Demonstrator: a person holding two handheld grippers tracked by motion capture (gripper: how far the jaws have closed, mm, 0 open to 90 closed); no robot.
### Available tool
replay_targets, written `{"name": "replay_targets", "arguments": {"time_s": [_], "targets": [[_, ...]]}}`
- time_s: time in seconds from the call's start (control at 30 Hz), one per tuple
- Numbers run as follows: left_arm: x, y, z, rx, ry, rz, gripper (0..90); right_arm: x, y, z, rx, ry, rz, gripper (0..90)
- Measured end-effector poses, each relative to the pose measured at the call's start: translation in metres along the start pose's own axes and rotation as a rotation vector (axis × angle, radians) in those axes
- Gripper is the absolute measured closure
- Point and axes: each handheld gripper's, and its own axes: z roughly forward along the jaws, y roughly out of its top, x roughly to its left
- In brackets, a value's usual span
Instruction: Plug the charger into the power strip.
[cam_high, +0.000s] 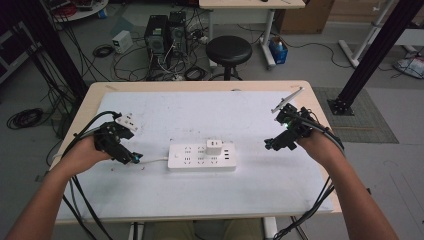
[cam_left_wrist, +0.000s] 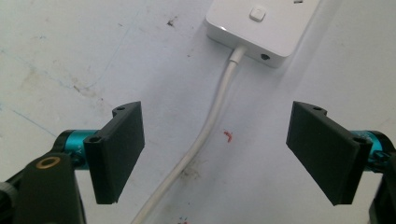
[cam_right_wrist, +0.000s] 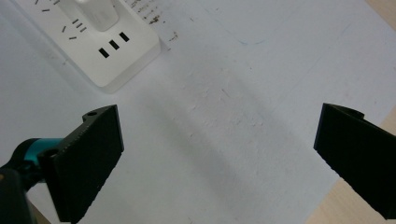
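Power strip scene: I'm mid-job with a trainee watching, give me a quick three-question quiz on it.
1. True or false: the white charger is plugged into the power strip.
2. What runs between the jaws of the left tongs in the left gripper view? A) the strip's white cable B) the charger C) nothing
3. In the high view, on which side of the strip are the right tongs, and do they hold anything?

Key
1. True: it stands in a socket on top of the strip.
2. A: the cable lies on the table between the open jaws, untouched.
3. To its right, apart from it; the jaws are open with nothing between them.
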Motion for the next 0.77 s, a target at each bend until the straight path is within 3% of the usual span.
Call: {"name": "replay_targets", "arguments": {"time_s": [0.33,0.77], "targets": [[0.001,-0.001,0.001,-0.002,0.009,-0.007,19.3,0.001,-0.012,0.002,0.000,0.008,0.033,0.8],[0.001,-0.003,0.001,0.000,0.018,-0.014,19.2,-0.001,-0.019,0.008,-0.002,0.031,0.037,0.8]]}}
